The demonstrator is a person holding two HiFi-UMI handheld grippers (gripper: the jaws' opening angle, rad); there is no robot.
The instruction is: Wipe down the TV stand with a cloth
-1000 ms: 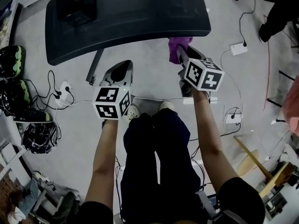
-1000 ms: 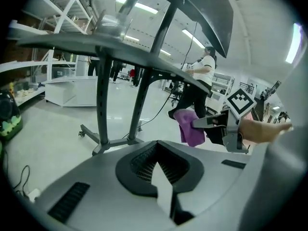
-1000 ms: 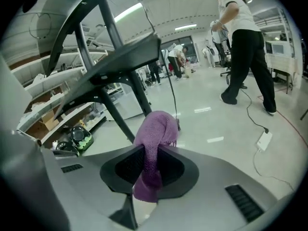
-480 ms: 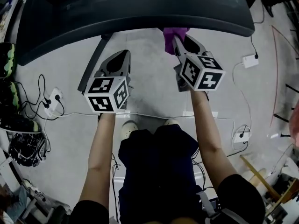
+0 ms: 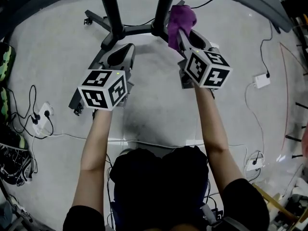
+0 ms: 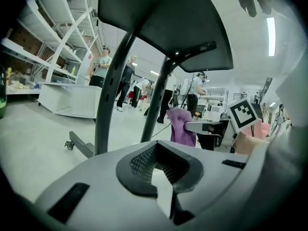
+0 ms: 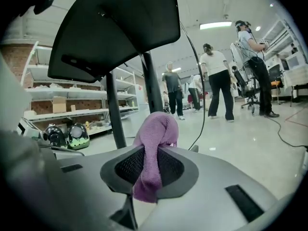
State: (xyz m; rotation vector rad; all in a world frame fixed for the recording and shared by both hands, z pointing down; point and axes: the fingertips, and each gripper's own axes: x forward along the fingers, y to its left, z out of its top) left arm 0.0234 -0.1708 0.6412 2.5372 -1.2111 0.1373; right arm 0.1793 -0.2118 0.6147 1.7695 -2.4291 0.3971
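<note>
The TV stand's two dark posts rise from wheeled base legs under a dark curved panel. My right gripper is shut on a purple cloth, and the cloth hangs just in front of the right post, close to it. In the right gripper view the cloth bulges out of the jaws, with the posts and the panel beyond it. My left gripper holds nothing, its jaws together, near the left post. From the left gripper view the cloth shows at the right.
Cables and power strips lie on the grey floor at both sides. Helmets sit at the far left. Several people stand in the background, with white shelves behind them.
The view has dropped below the dark panel, and the stand's posts and base now show. Both grippers have moved forward toward the posts. The cloth stays in the right gripper.
</note>
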